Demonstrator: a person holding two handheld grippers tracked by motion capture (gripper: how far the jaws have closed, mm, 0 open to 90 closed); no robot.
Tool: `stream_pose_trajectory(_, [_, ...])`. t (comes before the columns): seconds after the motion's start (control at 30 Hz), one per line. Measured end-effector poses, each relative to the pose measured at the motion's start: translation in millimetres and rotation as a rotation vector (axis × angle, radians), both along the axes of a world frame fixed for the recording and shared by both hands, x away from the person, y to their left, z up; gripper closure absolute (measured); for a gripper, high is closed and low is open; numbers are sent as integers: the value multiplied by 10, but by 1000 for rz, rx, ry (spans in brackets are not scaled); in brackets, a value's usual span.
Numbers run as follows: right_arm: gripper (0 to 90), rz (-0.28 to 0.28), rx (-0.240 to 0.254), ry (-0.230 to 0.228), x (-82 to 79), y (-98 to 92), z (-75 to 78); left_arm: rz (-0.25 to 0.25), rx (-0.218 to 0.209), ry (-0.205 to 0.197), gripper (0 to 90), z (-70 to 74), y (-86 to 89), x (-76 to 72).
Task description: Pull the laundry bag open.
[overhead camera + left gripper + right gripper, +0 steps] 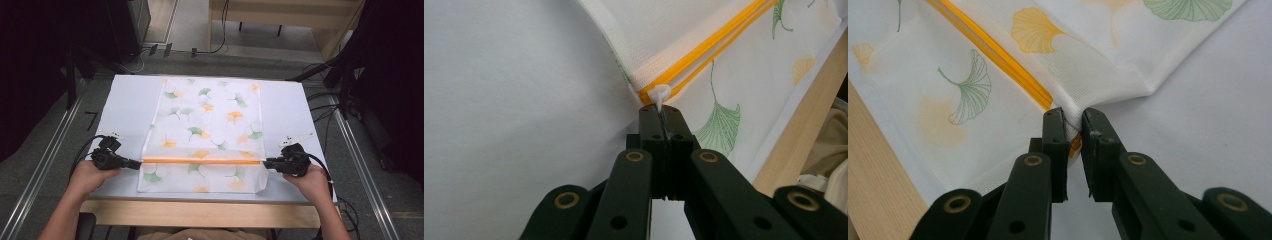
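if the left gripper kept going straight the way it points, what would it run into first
The left gripper, shut on the white zipper pull, points along the orange zipper of the ginkgo-print mesh bag. It would probably push into the bag's zipper end first; depth is hard to judge.

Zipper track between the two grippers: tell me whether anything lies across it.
Nothing visible does. The orange zipper runs bare across the bag from the white pull in the left gripper to the right gripper.
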State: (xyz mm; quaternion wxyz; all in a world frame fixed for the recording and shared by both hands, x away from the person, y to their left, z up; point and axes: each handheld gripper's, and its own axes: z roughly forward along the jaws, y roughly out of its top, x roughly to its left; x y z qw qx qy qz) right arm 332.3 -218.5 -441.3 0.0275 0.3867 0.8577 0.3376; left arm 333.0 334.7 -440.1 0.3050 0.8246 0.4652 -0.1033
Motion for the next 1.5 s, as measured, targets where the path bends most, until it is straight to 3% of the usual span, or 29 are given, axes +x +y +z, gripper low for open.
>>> stream_pose_trajectory(0.2, [825, -28, -1, 16, 31, -69, -41, -37, 8, 15, 900, -29, -78, -11])
stream_pose_trajectory(0.6, [793, -25, -3, 33, 25, -63, -77, -18, 1, 16, 890, -40, -75, 1])
stream_pose_trajectory(0.8, [726, -33, 12, 28, 19, -80, -64, -19, -9, 13, 788, -28, -70, 19])
stream_pose_trajectory(1.1, [660, -22, 22, 3, -2, -65, -44, -47, -12, -49, 636, 62, -128, -58])
stream_pose_trajectory(1.33, [626, -33, 26, -15, -12, -90, -38, -36, -11, -80, 591, 112, -113, -85])
stream_pose_trajectory(1.4, [624, -39, 34, -29, -9, -96, -30, -23, -19, -102, 582, 127, -107, -88])
stream_pose_trajectory(1.5, [609, -42, 39, -40, -7, -99, -21, 7, 12, -174, 531, 174, -116, -87])
